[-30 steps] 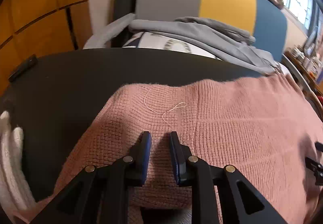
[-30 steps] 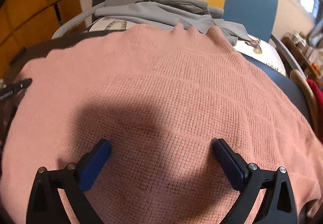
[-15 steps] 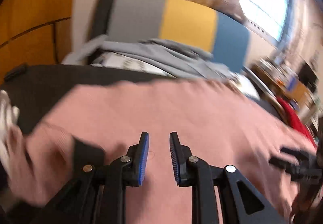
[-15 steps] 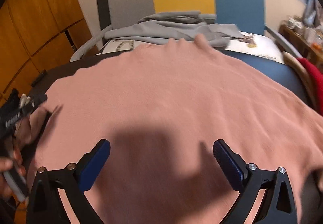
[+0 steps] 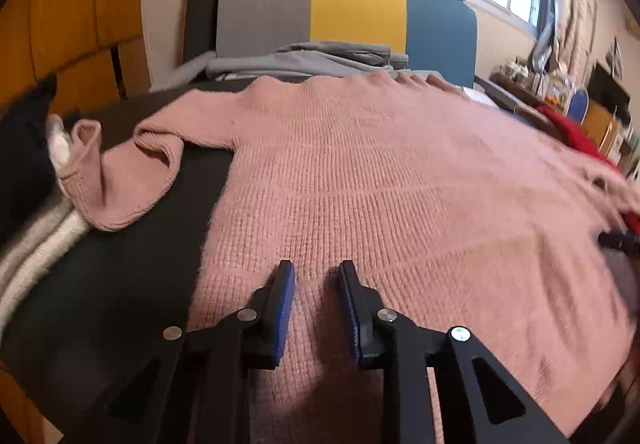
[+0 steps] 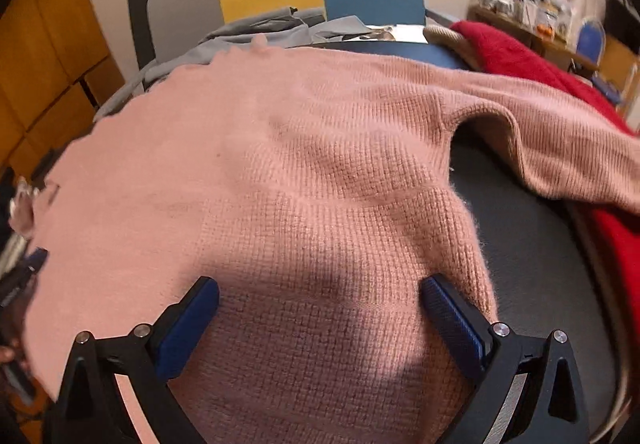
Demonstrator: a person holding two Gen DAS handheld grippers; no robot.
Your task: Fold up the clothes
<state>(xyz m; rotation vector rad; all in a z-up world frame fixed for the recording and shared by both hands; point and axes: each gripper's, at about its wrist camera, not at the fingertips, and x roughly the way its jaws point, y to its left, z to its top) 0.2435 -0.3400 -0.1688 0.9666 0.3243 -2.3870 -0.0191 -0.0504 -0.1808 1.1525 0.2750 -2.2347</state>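
Left tool [image 5: 316, 284]: fingers a narrow gap apart, nothing clamped; hovering over near hem of pink sweater [image 5: 400, 195].
Right tool [image 6: 320, 304]: fingers spread wide, nothing clamped; over near right part of sweater body.
Pink sweater: spread flat across dark table [image 5: 120, 276], hem at near edge, neckline at far edge.
Left sleeve [image 5: 120, 171]: bent, lying toward left edge of table, cuff beside white knit pile [image 5: 36, 244].
Right sleeve [image 6: 560, 131]: raised in a loose arch toward right edge, draped onto red garment [image 6: 520, 55].
Far side: grey garment [image 5: 312, 59] heaped on tri-colour chair [image 5: 352, 11] behind far edge.
Step in hand: layout judged complete; no fold made yet.
Next move: probably pinch one sleeve near cuff, carry it inward across body; thick knit calls for a full-depth grip.
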